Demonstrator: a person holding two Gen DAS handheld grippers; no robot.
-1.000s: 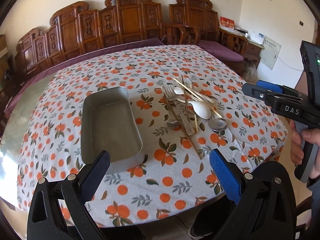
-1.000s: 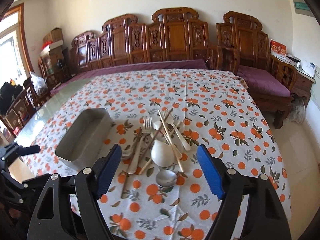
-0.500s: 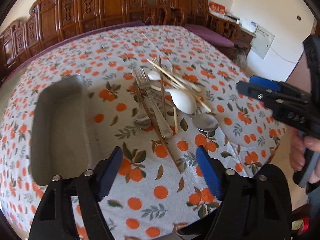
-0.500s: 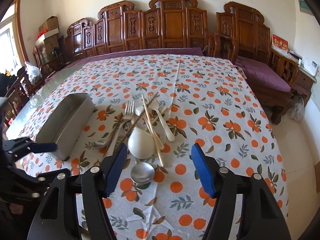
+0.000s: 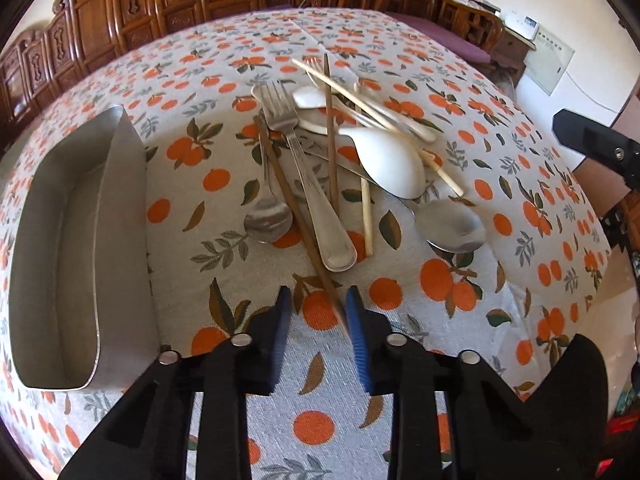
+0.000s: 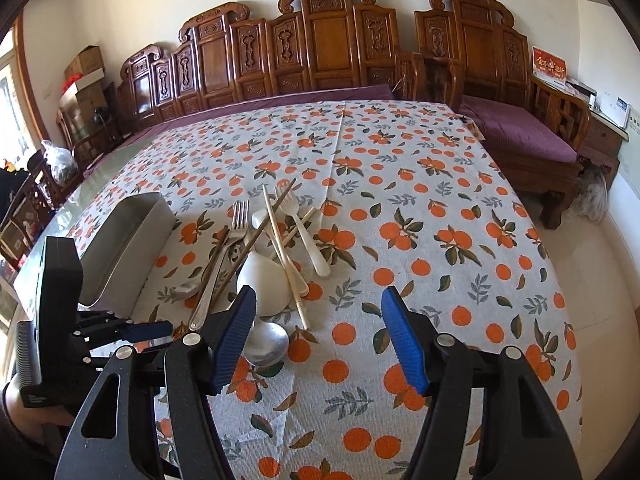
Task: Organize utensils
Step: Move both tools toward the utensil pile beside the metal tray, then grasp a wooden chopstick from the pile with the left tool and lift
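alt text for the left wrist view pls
The left hand-held gripper, jaws just closing, brackets the near end of a dark brown chopstick that runs up into a utensil pile. An empty metal tray sits left on an orange-print tablecloth.

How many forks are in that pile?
2. A metal fork lies on the pile's left side. A white fork is at the far side. The pile may hide more.
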